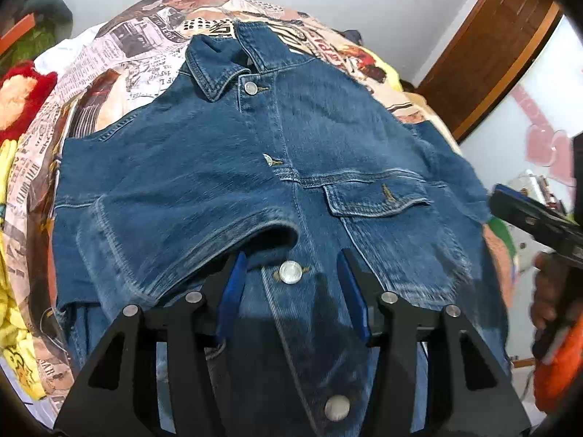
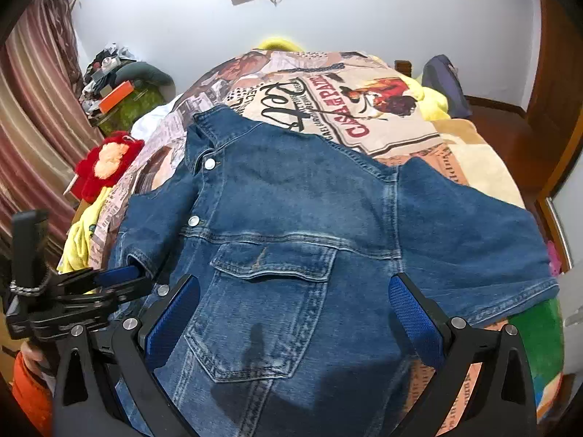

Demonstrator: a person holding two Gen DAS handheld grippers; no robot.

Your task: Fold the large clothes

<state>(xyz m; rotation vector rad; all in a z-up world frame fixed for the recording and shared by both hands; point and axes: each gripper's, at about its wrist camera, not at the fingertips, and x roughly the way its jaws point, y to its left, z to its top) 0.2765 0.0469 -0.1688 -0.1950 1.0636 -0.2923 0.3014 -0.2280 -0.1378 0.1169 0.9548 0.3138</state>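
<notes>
Your blue denim short-sleeved jacket (image 1: 233,167) lies buttoned, front up, mid-frame on the newspaper-print bedspread (image 2: 328,83). One sleeve looks folded in. Left gripper (image 1: 291,284) stands spread, empty, beside that cuff; right gripper (image 2: 295,309) spread too. Next, probably the other sleeve, right of frame.

Both wrist views look steeply down, close over the bed — sharing the denim jacket (image 1: 277,167) and its chest pocket (image 2: 269,306).
</notes>
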